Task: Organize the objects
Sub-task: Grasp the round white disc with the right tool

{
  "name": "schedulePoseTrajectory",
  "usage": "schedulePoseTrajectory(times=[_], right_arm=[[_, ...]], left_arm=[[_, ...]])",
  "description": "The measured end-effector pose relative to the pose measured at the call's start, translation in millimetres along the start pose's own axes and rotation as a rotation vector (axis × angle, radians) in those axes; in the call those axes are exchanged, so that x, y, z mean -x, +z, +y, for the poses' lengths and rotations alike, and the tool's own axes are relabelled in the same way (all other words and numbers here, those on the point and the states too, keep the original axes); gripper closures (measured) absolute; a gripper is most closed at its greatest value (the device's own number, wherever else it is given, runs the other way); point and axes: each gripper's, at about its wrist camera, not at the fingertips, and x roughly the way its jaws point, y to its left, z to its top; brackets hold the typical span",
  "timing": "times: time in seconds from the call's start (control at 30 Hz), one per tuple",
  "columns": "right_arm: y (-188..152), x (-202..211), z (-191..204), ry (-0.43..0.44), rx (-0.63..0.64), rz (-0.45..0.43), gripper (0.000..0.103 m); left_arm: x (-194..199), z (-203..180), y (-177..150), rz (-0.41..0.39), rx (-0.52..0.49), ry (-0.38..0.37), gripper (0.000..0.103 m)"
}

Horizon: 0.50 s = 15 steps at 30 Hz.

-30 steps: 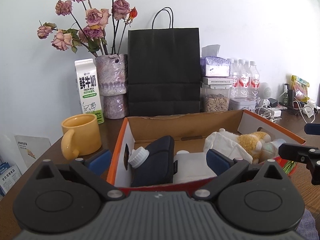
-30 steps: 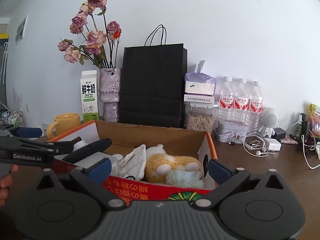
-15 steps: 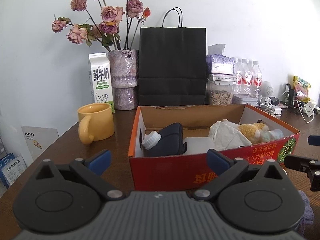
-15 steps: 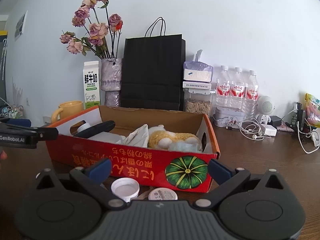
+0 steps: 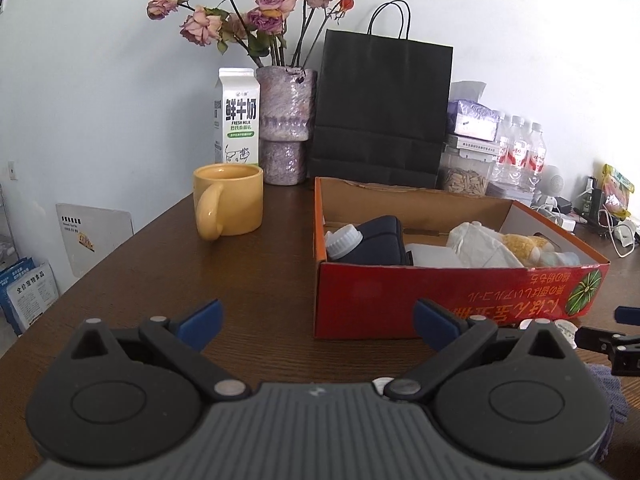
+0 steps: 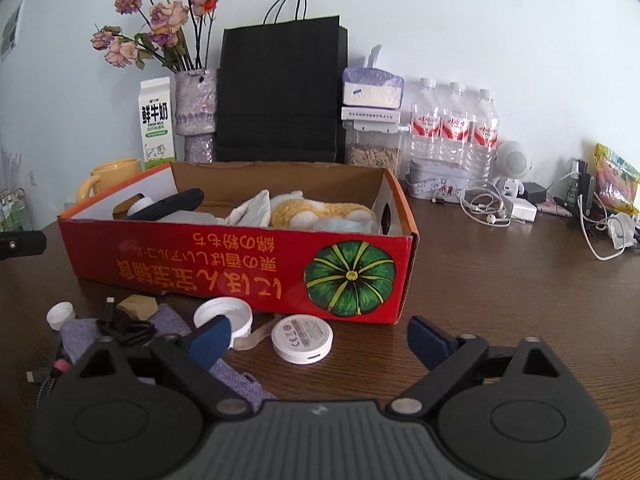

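"FRESH MILK" is printed on the milk carton (image 5: 239, 116). Both the left gripper (image 5: 316, 322) and right gripper (image 6: 318, 338) are spread wide, nothing held; the right's jaws have just been closing.

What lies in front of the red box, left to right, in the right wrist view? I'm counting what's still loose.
small white cap → tan lump → white lid → round white case.

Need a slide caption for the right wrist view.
Open right gripper above white puck and lid, before the red box.
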Motion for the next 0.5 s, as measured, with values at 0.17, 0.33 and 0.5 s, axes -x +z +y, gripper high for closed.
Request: schedulePoseTrajectory(times=[0.17,0.33,0.5], right_arm=[[3,-20,-1,0.014,-0.009,0.075,0.038],[7,-36,0,0.016,-0.008,0.125,0.046],[7,-29,3,0.033,0.003,0.091,0.065]], left_arm=[[-2,-4,-2,0.017,-0.020,-0.008,0.000],[-4,-5,-3,0.031,-0.023,-0.004,0.000],[-6,-5,-5,0.041,-0.025,-0.001,0.000]])
